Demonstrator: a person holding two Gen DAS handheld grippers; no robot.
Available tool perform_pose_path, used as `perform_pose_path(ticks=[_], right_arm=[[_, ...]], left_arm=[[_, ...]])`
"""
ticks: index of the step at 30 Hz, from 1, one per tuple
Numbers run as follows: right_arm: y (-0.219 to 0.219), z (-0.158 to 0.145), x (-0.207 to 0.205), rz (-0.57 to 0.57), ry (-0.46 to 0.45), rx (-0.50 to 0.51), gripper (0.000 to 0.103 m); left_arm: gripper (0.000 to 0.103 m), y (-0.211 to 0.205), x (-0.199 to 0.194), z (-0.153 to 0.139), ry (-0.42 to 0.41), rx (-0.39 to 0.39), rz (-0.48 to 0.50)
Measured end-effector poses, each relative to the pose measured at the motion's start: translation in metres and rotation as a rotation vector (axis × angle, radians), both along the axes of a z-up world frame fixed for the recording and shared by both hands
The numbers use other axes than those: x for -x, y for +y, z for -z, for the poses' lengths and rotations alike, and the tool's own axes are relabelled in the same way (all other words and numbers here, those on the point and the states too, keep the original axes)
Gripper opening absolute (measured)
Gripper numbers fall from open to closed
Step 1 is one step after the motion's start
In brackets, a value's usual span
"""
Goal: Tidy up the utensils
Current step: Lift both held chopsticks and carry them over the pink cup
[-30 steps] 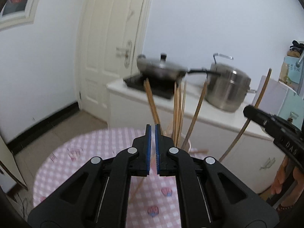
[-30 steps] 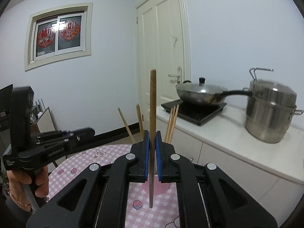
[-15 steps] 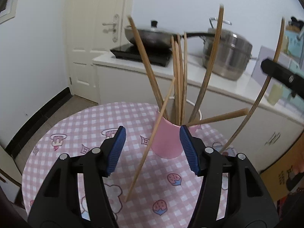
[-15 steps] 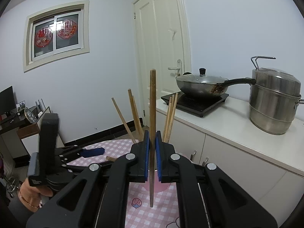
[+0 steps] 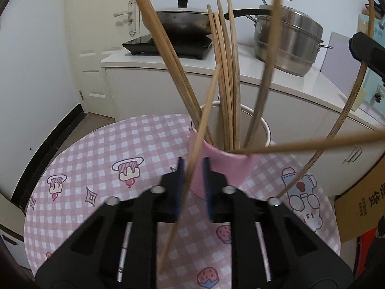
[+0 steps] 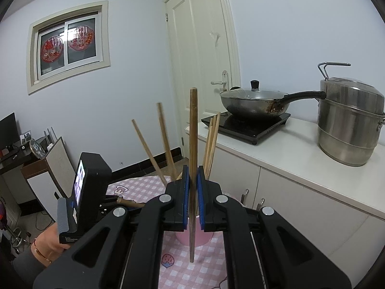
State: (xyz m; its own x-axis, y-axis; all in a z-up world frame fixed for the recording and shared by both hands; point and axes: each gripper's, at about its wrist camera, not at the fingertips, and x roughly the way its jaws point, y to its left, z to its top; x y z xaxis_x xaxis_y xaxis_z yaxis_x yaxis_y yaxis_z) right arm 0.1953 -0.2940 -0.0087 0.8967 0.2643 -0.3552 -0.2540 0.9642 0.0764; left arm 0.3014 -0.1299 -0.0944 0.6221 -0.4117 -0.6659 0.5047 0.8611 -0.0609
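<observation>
Left wrist view: the left gripper (image 5: pixel 193 185), matte black with blue ribbed pads, has just been closing its jaws, and a slim pale bamboo chopstick (image 5: pixel 190 175) runs between them; motion blur hides whether the pads actually press on it. That stick leans with its lower tip on the tablecloth near the table's front edge and its upper part against the rim of the pink cup (image 5: pixel 223 163). The cup is a smooth cylinder, pink outside and white inside, standing near the far edge of the round table (image 5: pixel 101 149), which wears a glossy pink-and-white checked cloth printed with small cartoon sweets. Inside the cup stand several more long wooden chopsticks (image 5: pixel 228 72), fanned out; one lies almost level across the rim, pointing right. Behind, a white counter carries a black induction plate with a lidded wok (image 5: pixel 180 21) and a brushed steel steamer pot (image 5: pixel 288 38).

Right wrist view: the right gripper (image 6: pixel 192 190) is clamped narrowly on a darker, round-ended wooden chopstick (image 6: pixel 193 144), held upright, its lower end hanging above the tablecloth in front of the cup. A hand (image 6: pixel 48 243) at the lower left holds the other gripper's handle
</observation>
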Motion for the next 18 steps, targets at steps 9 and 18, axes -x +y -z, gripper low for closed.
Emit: perform_pose_path(ticks=[9,18], right_arm=[[0.001,-0.009,0.0,-0.001,-0.024,0.004,0.005],[-0.003,-0.037,0.003,0.019,-0.101,-0.001,0.005]], left_arm=[[0.006,0.005,0.02,-0.021,-0.068,0.046,0.019],[0.006,0.038,0.05,-0.086,-0.254,0.226,-0.046]])
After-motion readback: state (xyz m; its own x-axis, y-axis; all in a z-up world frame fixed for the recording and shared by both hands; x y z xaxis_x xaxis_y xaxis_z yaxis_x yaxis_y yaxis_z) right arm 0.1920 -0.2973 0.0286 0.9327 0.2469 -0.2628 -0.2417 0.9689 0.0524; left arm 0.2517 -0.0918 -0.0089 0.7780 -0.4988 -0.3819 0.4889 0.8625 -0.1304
